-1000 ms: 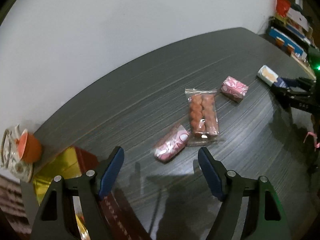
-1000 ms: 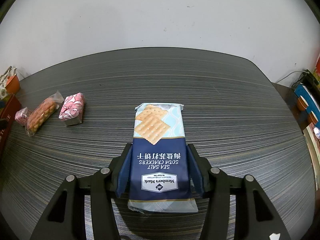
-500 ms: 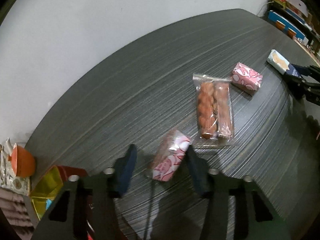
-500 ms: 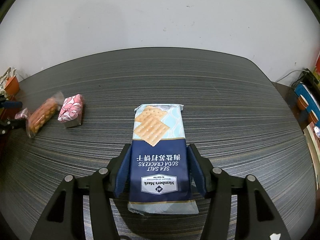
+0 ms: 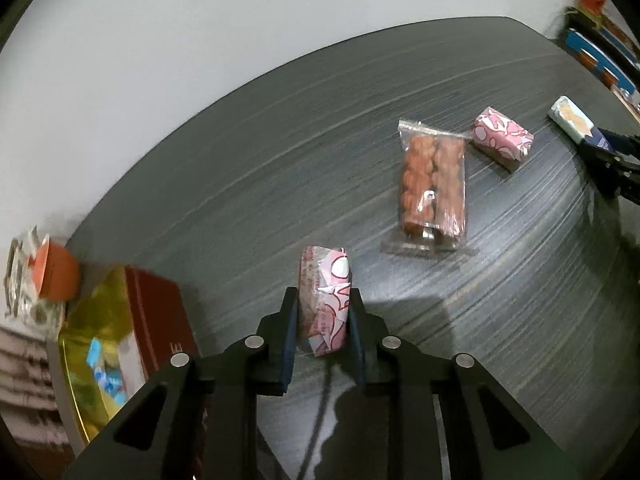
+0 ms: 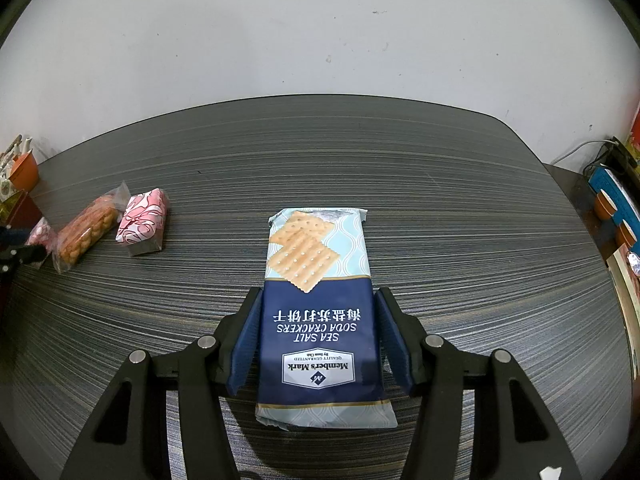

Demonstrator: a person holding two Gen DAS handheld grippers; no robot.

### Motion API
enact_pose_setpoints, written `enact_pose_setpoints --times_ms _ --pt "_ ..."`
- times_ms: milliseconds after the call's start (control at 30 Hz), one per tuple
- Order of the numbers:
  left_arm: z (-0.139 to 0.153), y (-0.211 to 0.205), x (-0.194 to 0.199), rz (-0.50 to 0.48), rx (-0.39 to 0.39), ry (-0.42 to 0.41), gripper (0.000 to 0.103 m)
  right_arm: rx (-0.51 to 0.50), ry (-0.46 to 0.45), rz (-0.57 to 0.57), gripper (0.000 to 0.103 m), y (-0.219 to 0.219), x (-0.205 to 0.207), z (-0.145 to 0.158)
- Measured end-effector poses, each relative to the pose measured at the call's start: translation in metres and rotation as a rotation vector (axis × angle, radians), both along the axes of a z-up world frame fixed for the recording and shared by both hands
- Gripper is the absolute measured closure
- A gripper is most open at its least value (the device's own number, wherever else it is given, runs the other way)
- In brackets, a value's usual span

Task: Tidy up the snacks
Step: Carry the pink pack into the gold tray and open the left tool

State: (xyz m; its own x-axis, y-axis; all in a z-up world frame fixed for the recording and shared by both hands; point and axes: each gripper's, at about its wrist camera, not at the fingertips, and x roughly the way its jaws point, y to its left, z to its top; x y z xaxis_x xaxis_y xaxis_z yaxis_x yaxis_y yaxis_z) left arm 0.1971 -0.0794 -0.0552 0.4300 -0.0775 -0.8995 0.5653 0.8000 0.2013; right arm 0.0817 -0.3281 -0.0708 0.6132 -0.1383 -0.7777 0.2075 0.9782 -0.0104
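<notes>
The left gripper [image 5: 323, 330] is closing its jaws on a small pink-and-white wrapped snack [image 5: 325, 298] near the table's [image 5: 280, 168] left edge, pads touching both its sides. Beside it lie a clear bag of brown twisted snacks [image 5: 434, 184] and another pink wrapped snack [image 5: 502, 140]. The right gripper [image 6: 320, 340] straddles a sea salt soda cracker pack [image 6: 318, 308] mid-table; whether it pinches, I cannot tell.

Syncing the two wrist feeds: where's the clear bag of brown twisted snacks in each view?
Left wrist: clear bag of brown twisted snacks, right of centre on the dark striped table.
Right wrist: far left, seen end-on.
Shared landmark: pink-and-white patterned packet beside the bag; upper right of it in the left view, just right of it in the right view.
</notes>
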Motion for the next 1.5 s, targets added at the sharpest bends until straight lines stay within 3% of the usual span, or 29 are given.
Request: enact_pose_setpoints --times_ms 233,533,867,1133,1500 --pt "0.011 0.007 -0.022 0.066 -0.019 -0.001 0.08 -0.001 0.0 0.0 0.05 -0.001 0.0 0.0" --pt "0.057 0.038 -0.053 0.132 -0.101 -0.059 0.08 0.001 0.0 0.0 0.05 -0.003 0.002 0.0" --pt "0.11 0.129 -0.041 0.314 -0.178 -0.115 0.08 0.0 0.0 0.0 0.05 -0.003 0.002 0.0" --pt "0.089 0.202 -0.013 0.474 -0.144 -0.091 0.08 0.0 0.0 -0.001 0.05 -0.003 0.001 0.0" --pt "0.043 0.235 0.024 0.579 -0.145 -0.003 0.079 0.0 0.0 -0.001 0.05 -0.003 0.001 0.0"
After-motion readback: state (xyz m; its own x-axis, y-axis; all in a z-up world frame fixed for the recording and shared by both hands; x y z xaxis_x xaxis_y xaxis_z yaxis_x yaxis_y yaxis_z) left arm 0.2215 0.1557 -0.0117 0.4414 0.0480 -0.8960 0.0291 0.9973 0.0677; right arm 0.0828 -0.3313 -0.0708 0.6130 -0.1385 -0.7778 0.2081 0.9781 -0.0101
